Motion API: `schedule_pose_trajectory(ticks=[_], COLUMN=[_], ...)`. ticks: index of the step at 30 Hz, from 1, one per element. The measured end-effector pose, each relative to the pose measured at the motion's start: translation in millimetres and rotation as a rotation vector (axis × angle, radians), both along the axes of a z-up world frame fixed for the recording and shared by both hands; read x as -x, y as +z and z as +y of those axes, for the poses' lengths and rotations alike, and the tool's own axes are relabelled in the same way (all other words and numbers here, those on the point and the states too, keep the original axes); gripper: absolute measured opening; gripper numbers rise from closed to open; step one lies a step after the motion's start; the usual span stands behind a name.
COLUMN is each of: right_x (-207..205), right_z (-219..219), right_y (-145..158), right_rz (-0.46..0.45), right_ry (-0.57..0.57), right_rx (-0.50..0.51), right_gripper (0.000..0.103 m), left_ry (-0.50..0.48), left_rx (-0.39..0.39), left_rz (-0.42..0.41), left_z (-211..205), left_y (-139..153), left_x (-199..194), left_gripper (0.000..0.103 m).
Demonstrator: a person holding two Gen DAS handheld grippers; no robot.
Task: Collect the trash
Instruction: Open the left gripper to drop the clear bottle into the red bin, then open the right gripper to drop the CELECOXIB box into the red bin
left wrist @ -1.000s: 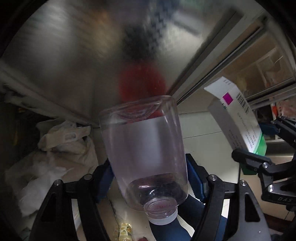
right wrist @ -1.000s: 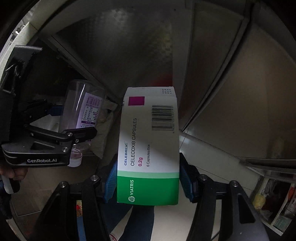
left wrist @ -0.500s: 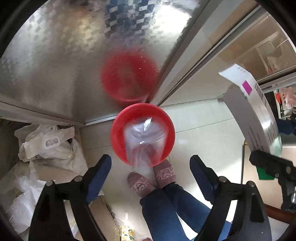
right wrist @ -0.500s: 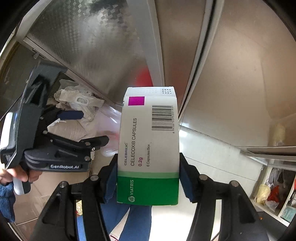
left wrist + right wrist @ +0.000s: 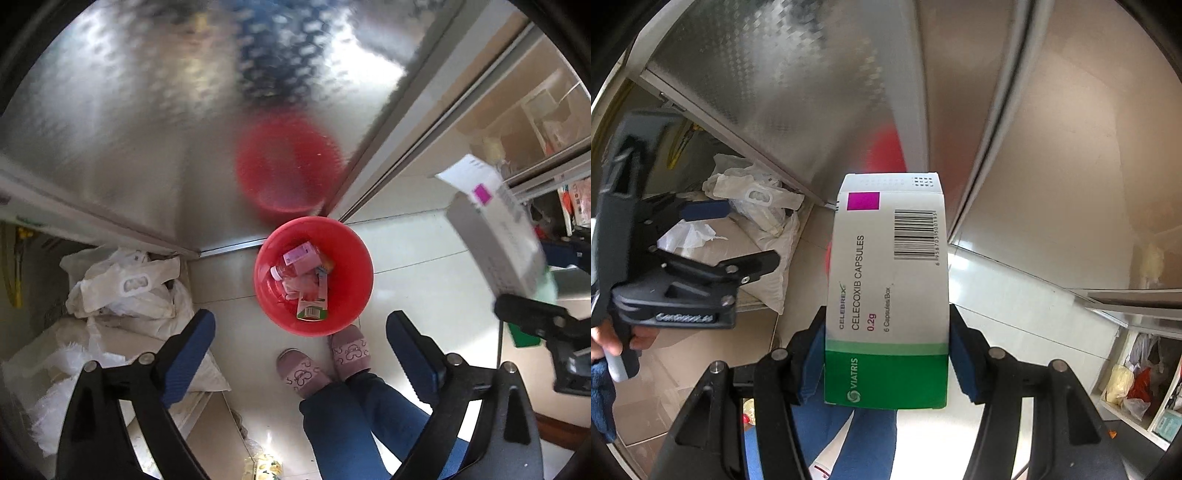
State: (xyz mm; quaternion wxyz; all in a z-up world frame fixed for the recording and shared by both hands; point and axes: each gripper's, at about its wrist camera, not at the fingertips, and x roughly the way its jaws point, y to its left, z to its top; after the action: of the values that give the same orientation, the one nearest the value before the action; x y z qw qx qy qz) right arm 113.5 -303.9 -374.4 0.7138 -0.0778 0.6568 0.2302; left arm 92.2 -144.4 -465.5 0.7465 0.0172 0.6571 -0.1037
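Note:
A red bin [image 5: 352,266] stands on the floor below my left gripper [image 5: 301,345], which is open and empty above it. A clear plastic bottle [image 5: 295,263] with a white cap lies in the bin among other trash, including a green and white carton [image 5: 314,303]. My right gripper [image 5: 886,360] is shut on a white and green medicine box [image 5: 890,295], held upright. The box also shows at the right edge of the left wrist view [image 5: 495,236]. The box hides most of the bin in the right wrist view.
A textured metal cabinet door [image 5: 147,110] rises behind the bin and mirrors it. White plastic bags [image 5: 125,291] lie at the left. The person's slippers [image 5: 325,362] and jeans stand just before the bin. Shelves with clutter [image 5: 1134,384] are at the right.
My left gripper opened and the clear bottle fell into the red bin. The view tilted down onto the bin. My right gripper kept hold of the medicine box.

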Motion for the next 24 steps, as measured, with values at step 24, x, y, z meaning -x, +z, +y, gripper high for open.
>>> schedule_pose_trajectory(ticks=[24], right_x=[-12], right_z=[83], right_y=[-69], right_rz=[0.073], right_ry=[0.221], right_rx=[0.056], right_gripper=[0.057], left_ry=[0.19], left_rx=[0.008], left_rz=[0.055], left_z=[63], left_y=[-25], left_x=[35], left_gripper=[0.103])
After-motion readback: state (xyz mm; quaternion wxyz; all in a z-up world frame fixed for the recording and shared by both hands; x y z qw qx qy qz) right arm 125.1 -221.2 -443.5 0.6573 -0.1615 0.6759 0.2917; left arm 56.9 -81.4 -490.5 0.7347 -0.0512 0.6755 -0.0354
